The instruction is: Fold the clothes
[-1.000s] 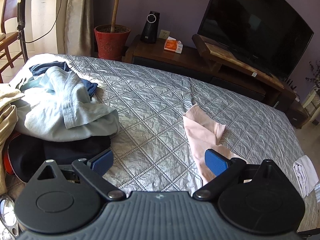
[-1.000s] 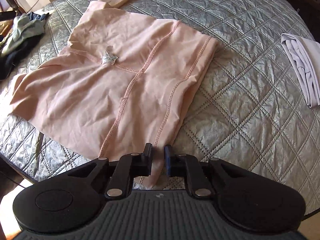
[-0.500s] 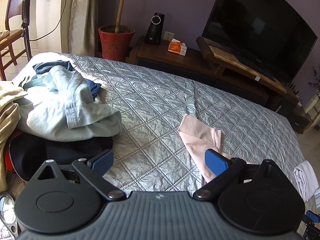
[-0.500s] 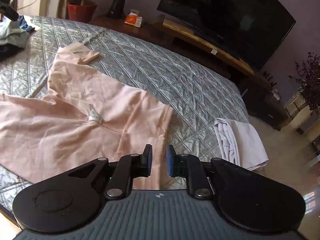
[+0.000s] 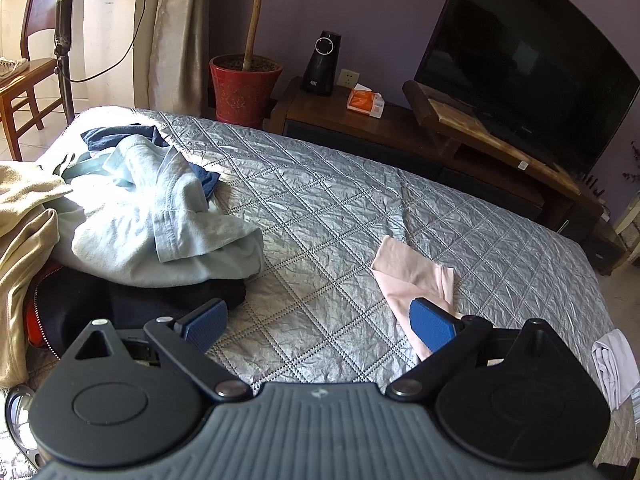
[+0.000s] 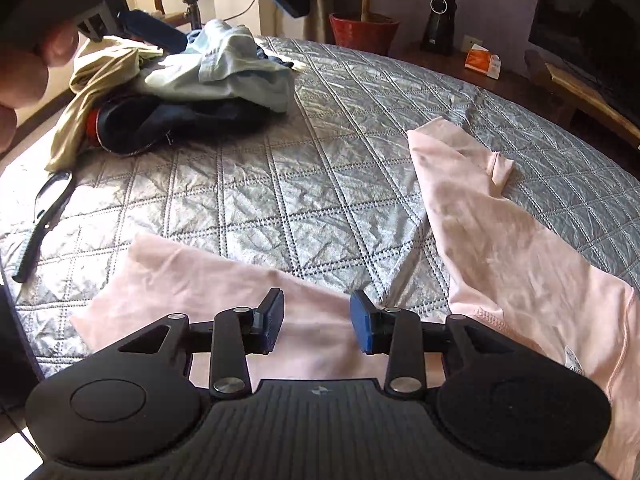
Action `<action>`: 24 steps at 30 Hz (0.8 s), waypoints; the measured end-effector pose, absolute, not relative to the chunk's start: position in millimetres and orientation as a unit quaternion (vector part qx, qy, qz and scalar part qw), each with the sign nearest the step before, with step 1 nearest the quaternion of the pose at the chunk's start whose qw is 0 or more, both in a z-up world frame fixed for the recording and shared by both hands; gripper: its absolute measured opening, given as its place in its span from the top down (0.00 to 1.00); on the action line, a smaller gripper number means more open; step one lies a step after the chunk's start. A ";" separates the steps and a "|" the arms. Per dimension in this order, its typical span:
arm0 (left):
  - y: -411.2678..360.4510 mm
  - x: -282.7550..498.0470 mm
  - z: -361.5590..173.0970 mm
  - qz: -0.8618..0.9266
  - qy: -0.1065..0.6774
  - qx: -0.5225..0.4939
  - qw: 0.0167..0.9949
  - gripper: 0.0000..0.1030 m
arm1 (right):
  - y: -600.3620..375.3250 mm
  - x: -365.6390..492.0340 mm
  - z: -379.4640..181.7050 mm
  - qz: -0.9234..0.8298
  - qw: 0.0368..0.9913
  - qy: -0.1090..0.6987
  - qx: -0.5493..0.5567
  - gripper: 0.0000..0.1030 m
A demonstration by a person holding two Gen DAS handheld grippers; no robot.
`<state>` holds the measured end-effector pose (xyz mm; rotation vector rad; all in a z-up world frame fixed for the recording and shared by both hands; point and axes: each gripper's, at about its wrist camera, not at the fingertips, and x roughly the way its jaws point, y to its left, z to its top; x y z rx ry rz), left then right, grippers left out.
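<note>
A pale pink long-sleeved shirt lies on the silver quilted bed. One sleeve runs far right, the other lies left near the front edge. My right gripper is open and empty just above the shirt between the sleeves. My left gripper is open and empty above the bed; the sleeve end shows beside its right finger. The left gripper also shows in the right wrist view, high at the far left.
A pile of clothes lies at the bed's left: light blue, beige, dark. A folded white garment sits at the right edge. A black tool lies on the bed's left. Beyond stand a TV, a wooden stand and a red pot.
My right gripper has opened and let go of the pink shirt's hem, and it has swung left towards the sleeves. My left gripper has drawn back and up a little, still open.
</note>
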<state>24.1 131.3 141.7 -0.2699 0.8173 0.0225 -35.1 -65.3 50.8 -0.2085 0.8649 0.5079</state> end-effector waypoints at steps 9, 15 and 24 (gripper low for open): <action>141.3 20.1 148.4 0.026 0.385 -0.130 0.913 0.06 | -96.5 92.0 86.2 0.219 0.894 0.388 -0.051 0.43; 145.2 21.1 148.8 0.033 0.386 -0.137 0.912 0.06 | -51.8 127.9 61.2 0.253 0.869 0.407 -0.123 0.42; 142.6 24.7 145.1 0.025 0.394 -0.131 0.909 0.06 | -21.7 158.7 25.5 0.253 0.841 0.445 -0.174 0.92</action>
